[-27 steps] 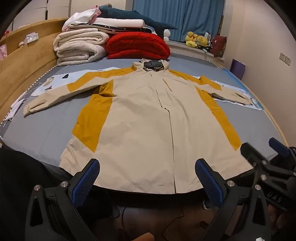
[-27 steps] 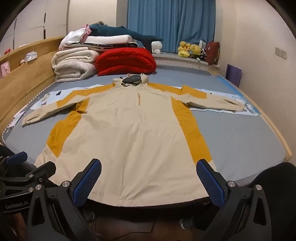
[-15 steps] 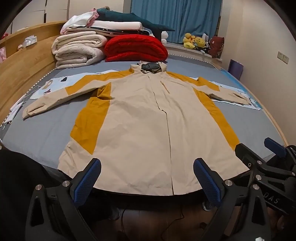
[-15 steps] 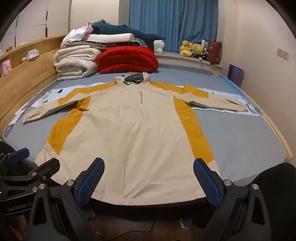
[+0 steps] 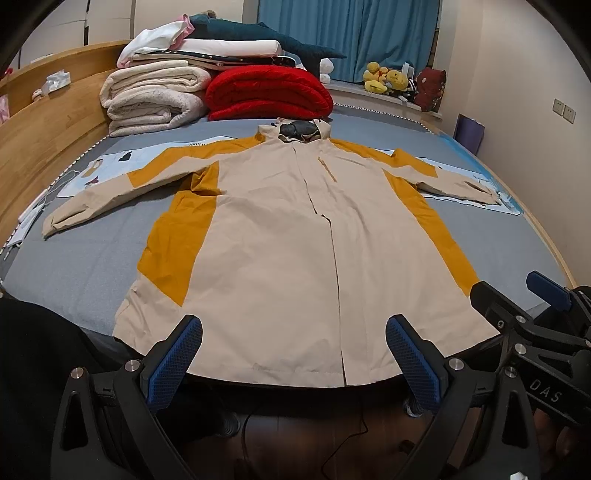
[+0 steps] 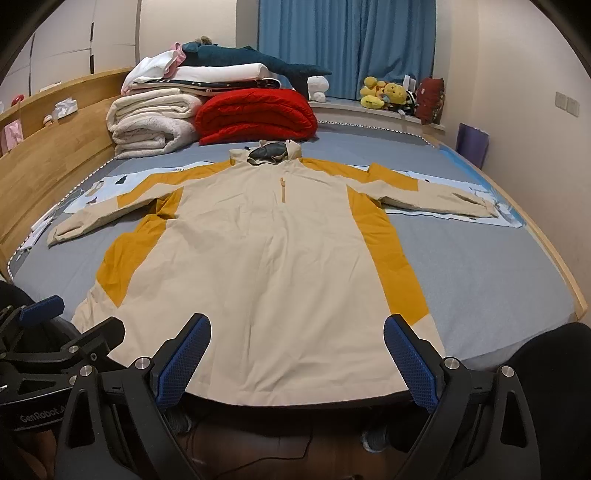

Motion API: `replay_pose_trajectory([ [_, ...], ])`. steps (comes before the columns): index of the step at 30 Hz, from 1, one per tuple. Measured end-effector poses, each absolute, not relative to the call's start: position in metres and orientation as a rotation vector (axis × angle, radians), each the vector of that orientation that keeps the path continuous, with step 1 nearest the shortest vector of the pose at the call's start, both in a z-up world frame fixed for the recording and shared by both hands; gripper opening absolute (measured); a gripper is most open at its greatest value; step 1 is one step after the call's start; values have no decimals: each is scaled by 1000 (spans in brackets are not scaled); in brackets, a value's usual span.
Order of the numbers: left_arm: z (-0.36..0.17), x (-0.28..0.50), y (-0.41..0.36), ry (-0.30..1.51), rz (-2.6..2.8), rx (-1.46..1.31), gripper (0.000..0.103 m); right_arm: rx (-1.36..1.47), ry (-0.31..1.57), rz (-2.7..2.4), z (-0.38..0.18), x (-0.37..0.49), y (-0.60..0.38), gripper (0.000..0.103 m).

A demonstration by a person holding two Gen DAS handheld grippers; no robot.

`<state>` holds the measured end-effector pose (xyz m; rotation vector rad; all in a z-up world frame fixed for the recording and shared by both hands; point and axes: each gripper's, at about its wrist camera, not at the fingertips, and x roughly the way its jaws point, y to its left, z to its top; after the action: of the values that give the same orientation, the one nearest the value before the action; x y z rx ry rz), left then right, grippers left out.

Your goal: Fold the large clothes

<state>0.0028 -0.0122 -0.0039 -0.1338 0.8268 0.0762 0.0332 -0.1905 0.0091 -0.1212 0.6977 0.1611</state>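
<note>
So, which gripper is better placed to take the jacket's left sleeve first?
Left, probably: the left gripper sits on that side, open and empty at the jacket hem; the right gripper is farther over.

A red quilt (image 5: 267, 94) sits upper centre, folded cream blankets (image 5: 153, 98) just left of it. Blue curtains (image 5: 347, 35) hang behind; yellow plush toys (image 5: 384, 77) upper right.
</note>
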Motion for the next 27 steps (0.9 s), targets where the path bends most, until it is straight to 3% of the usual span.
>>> replay_pose_trajectory([
  [27,-7,4,-11,833,78,-134,99,-115,702,165,9,35,-192,94],
])
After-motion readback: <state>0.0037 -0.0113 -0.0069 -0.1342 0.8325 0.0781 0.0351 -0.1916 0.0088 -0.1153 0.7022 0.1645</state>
